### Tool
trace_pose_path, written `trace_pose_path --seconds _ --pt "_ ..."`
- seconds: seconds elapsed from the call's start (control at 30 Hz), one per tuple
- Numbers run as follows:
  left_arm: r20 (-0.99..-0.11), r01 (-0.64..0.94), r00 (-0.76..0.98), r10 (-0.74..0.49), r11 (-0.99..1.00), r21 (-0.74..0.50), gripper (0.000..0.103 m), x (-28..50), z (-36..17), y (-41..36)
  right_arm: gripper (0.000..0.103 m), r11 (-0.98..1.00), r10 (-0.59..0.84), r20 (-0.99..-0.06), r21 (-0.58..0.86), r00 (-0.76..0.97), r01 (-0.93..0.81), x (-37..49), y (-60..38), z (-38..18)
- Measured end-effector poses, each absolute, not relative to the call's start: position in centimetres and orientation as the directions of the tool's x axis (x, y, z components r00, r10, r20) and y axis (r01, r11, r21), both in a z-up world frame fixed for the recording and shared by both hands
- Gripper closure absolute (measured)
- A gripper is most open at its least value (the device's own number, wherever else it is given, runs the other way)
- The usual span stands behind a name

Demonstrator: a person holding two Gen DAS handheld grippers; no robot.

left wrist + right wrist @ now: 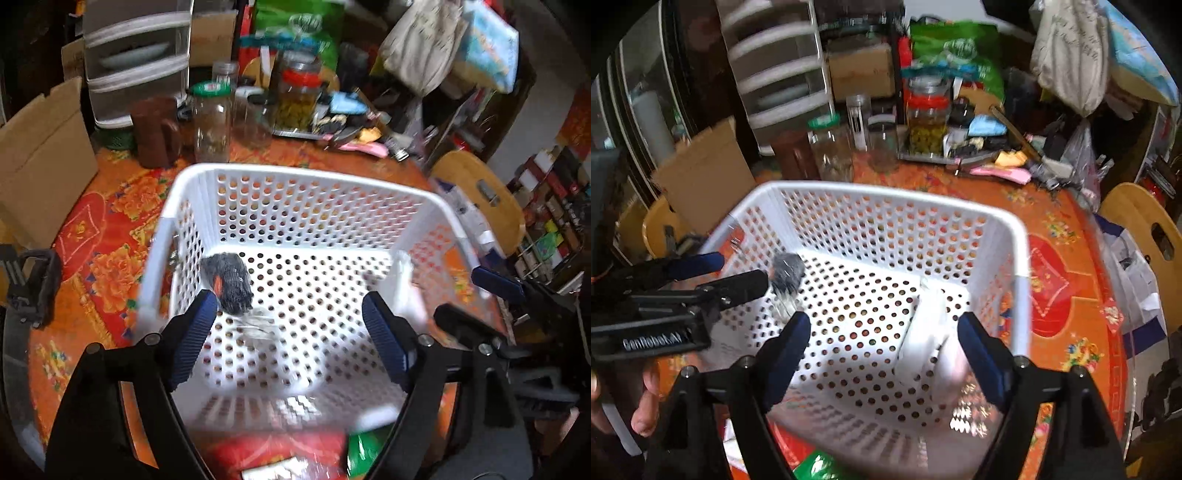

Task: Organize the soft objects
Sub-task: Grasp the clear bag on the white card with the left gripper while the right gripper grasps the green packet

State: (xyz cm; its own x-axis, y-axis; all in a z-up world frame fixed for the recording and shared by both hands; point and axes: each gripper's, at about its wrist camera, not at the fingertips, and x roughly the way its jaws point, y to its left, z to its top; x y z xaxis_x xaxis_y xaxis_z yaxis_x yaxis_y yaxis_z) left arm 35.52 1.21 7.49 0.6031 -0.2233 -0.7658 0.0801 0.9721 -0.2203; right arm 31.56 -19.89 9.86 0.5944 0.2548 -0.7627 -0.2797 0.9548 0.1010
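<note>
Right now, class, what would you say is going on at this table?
A person holds a pair of tongs in each hand over a white perforated basket on a floral tablecloth. Both the left tongs and the right tongs stand open with nothing gripped. Inside the basket lie a dark grey knitted bundle on the left side and a white soft item on the right. Jars and clutter stand behind the basket.

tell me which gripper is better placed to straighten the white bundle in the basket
Right. The right gripper hangs open just above the white bundle at the white basket's right side; the left gripper is open over the dark gray bundle opposite.
</note>
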Motion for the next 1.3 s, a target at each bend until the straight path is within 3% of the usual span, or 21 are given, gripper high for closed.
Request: trace_pose_path --seconds 0.07,0.13,0.2,0.43,0.57,0.7,0.83,0.87,1.1,1.3 --pt "-0.730 0.114 0.653 -0.201 0.979 -0.167 0.013 31.6 9.1 1.8 0.018 0.951 0.279 -0.733 0.123 0.621 -0.282 28.8 -21.0 10.6" --pt "-0.702 0.113 0.699 -0.137 0.990 -0.081 0.000 27.1 9.5 2.5 0.008 0.949 0.298 -0.696 0.141 0.654 -0.283 24.8 -22.4 10.4" --pt "-0.688 0.116 0.714 -0.128 0.991 -0.064 0.000 23.0 8.3 3.7 0.002 0.950 0.303 -0.679 0.154 0.669 -0.273 21.2 -23.3 8.6" --pt "-0.757 0.030 0.644 -0.112 0.992 -0.122 0.000 15.9 -1.4 6.1 0.002 0.928 0.365 -0.649 0.311 0.668 -0.205 12.8 -24.6 -0.7" --pt "-0.765 0.046 0.627 -0.147 0.987 -0.152 0.001 15.1 -3.7 5.1 0.002 0.923 0.375 -0.654 0.332 0.657 -0.196 12.3 -24.0 -2.5" --pt "-0.747 0.084 0.654 -0.125 0.992 -0.092 0.002 15.2 -4.2 2.9 0.002 0.925 0.377 -0.655 0.301 0.655 -0.232 13.0 -22.5 -2.3" --pt "-0.746 0.111 0.654 -0.129 0.991 -0.074 0.019 15.7 -4.5 1.8 0.008 0.923 0.386 -0.672 0.286 0.632 -0.259 13.6 -21.2 -2.6" --pt "-0.745 0.118 0.654 -0.132 0.990 -0.072 0.025 15.8 -4.6 1.6 0.015 0.920 0.393 -0.676 0.290 0.623 -0.265 13.8 -21.0 -2.7" --pt "-0.746 0.160 0.646 -0.164 0.984 -0.078 0.049 17.0 -5.2 0.5 0.035 0.923 0.383 -0.721 0.276 0.578 -0.268 15.2 -20.2 -3.1" --pt "-0.751 0.170 0.629 -0.198 0.979 -0.115 0.063 17.3 -5.7 0.9 0.041 0.929 0.361 -0.744 0.236 0.562 -0.285 15.7 -19.0 -3.4"
